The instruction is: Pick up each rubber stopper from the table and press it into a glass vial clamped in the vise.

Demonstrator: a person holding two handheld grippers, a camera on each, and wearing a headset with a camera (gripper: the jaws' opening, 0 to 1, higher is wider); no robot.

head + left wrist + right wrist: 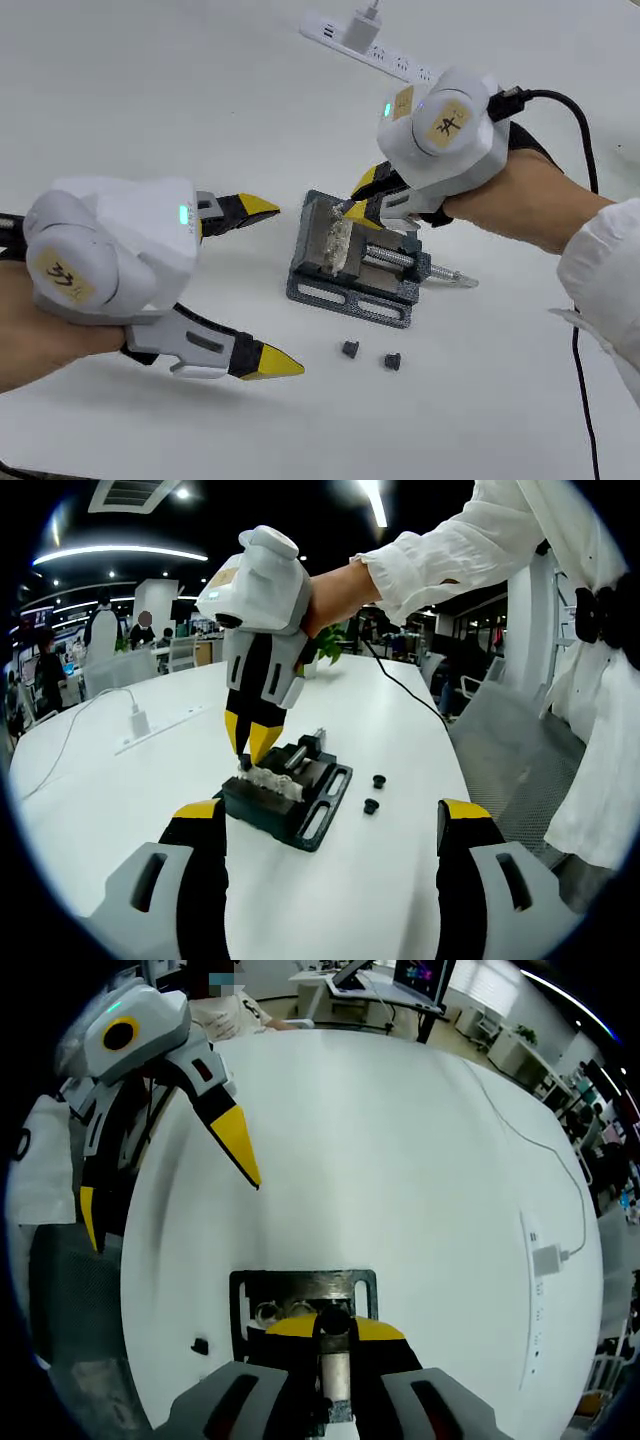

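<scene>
A white counter (pixel 150 100) seen from above in the head view. A small dark grey vise (pixel 352 285) sits at the centre of the frame, and a row of clear glass vials (pixel 335 243) is clamped upright between its plates.

The right gripper (pixel 352 203) reaches in from the upper right, held in a hand with a white sleeve. Its yellow-tipped fingers point down at the top edge of the vise, right over the vials. In the right gripper view, these fingers are nearly closed and pinch a small dark rubber stopper (pixel 333 1322) just above the vise, beside the round mouths of the vials. Whether the stopper already touches a vial cannot be told.

The left gripper (pixel 272 285) fills the left side of the head view, held off to the side of the vise. Its fingers are spread wide apart and hold nothing. In the left gripper view, the vise shows between them, further off.

Two loose stoppers (pixel 350 349), small and black, lie on the counter just below the vise, close together but apart from each other.

A white power strip (pixel 400 62) with a plug in it lies at the upper edge of the frame, well apart from the vise.
</scene>
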